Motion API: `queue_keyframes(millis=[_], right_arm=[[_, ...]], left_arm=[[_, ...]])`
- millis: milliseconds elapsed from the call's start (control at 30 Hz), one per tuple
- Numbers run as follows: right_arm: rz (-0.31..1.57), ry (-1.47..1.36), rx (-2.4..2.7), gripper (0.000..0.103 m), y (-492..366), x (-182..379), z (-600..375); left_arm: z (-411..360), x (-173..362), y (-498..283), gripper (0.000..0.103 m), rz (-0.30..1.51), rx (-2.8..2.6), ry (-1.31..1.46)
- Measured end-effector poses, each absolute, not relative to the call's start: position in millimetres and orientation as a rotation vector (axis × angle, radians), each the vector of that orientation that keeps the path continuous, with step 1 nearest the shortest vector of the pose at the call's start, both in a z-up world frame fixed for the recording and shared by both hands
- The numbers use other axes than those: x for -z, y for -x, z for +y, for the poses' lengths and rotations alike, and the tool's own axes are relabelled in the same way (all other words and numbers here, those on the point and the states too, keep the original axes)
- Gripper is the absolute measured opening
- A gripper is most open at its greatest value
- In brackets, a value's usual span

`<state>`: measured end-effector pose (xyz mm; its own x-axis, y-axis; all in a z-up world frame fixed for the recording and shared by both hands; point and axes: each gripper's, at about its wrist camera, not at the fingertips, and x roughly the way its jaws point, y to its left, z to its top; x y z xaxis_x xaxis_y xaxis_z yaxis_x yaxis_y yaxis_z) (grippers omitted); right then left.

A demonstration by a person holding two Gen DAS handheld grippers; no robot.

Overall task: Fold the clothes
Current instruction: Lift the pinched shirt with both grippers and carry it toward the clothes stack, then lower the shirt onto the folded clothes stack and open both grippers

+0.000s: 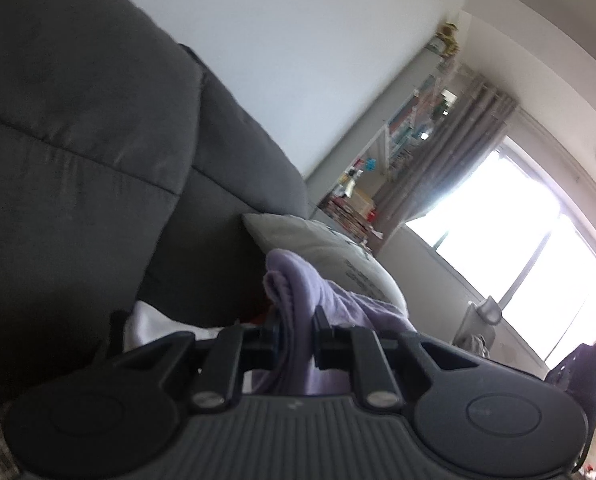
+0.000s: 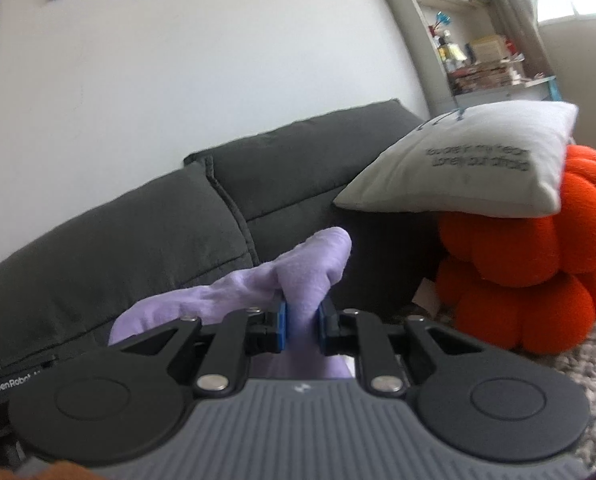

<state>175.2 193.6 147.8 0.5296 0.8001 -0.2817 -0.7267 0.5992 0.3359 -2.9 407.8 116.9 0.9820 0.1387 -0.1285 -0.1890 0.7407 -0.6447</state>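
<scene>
Pinching the purple cloth (image 1: 298,292) bunched in both your left gripper (image 1: 298,334) and right gripper (image 2: 302,322), no neat fold showing so far.

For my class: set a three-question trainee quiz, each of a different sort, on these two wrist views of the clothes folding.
1. True or false: the left gripper is open and holds nothing.
2. What lies directly beneath the white printed cushion in the right wrist view? A) a blue box B) an orange knotted cushion C) a laptop
3. Fill in: the right gripper is shut on the ____ garment.

Key:
1. False; it is shut on the garment.
2. B
3. lilac
</scene>
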Motion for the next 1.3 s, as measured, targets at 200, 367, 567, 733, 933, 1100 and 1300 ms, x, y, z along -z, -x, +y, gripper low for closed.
queue_keyframes(millis=[200, 367, 567, 733, 933, 1100, 1300], right_arm=[[0.467, -0.136, -0.933, 0.018, -193, -133, 227], [0.501, -0.112, -0.920, 0.022, -207, -115, 245], [0.516, -0.086, -0.866, 0.031, -219, -96, 247], [0.455, -0.087, -0.855, 0.040, -208, -102, 235], [0.365, -0.097, -0.865, 0.040, -189, -114, 219], [0.299, -0.047, -0.898, 0.031, -163, -109, 216], [0.334, 0.037, -0.902, 0.025, -162, -93, 228]], left_arm=[[432, -99, -10, 0.015, 0.097, -0.241, 0.741], [447, -76, -26, 0.017, 0.143, -0.272, 0.733], [455, -60, -35, 0.021, 0.183, -0.340, 0.690], [454, -69, -23, 0.023, 0.149, -0.387, 0.649], [434, -91, -7, 0.023, 0.084, -0.336, 0.594], [418, -80, -11, 0.023, 0.134, -0.312, 0.574], [403, -68, -17, 0.022, 0.194, -0.290, 0.554]])
